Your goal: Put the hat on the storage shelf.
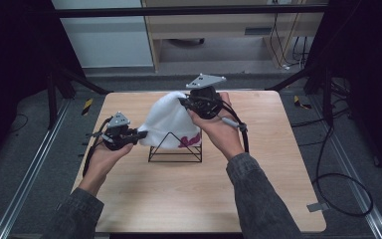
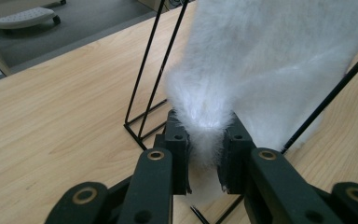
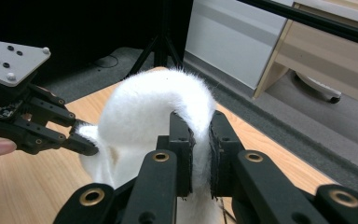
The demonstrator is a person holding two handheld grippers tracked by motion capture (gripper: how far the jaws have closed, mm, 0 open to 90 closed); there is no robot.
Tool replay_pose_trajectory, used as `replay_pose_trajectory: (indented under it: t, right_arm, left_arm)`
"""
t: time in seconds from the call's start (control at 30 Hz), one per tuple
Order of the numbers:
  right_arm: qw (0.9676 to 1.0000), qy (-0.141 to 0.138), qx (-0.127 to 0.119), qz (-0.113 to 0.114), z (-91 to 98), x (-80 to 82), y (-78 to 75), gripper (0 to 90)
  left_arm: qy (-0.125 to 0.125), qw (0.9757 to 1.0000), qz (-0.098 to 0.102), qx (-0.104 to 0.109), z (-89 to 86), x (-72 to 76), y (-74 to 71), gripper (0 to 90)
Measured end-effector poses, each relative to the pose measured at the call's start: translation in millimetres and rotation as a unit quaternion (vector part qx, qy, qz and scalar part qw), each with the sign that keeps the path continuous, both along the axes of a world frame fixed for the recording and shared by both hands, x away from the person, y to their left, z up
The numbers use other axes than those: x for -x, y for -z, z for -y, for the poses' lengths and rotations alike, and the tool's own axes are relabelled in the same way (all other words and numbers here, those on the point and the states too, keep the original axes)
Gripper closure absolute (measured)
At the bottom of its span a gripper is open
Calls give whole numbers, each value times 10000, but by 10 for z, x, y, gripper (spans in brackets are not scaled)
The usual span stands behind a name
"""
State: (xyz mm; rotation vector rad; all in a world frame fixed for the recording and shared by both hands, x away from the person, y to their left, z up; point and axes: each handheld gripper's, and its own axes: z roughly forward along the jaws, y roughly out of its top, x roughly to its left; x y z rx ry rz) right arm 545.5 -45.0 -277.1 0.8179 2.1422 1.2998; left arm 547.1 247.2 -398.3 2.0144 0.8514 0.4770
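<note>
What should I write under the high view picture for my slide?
Two grippers, left gripper and right gripper, hold a fluffy white hat over a black wire stand.

Dark red lettering on the lower edge of the white fleece hat, seen in the high view behind the black wire stand; too small and blurred to spell out, no other writing legible anywhere

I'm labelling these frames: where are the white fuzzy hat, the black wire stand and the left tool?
white fuzzy hat (image 1: pixel 166 119), high view, on its rounded crown.
black wire stand (image 1: pixel 175 160), high view, on the front bottom bar.
left tool (image 2: pixel 205 140), left gripper view, between its tips, shut on the hat's edge.
</note>
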Motion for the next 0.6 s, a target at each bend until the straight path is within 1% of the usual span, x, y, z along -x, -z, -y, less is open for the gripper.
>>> replay_pose_trajectory:
  t: [0.03, 0.07, 0.13, 0.2, 0.47, 0.6]
  right_arm:
    - [10000, 0, 0, 0, 0, 0, 0, 822]
    - [10000, -12, -24, -55, -1, 5, 21, 822]
    - [10000, -21, 4, -36, -2, 4, 30, 822]
    - [9999, -58, 19, -103, -8, 8, 55, 821]
    - [9998, -105, 57, -173, -16, 17, 117, 821]
    - [9996, -149, 76, -213, -26, 38, 169, 821]
  left_arm:
    - [0, 10000, 0, 0, 0, 0, 0, 763]
    - [18, 10000, -18, -20, 2, 7, 27, 763]
    - [12, 10000, -32, 2, 2, 13, 38, 763]
    - [27, 10000, -50, -2, -8, 14, 68, 763]
    - [43, 9999, -101, -20, -26, 27, 131, 764]
    - [76, 9998, -143, -73, -23, 24, 169, 764]
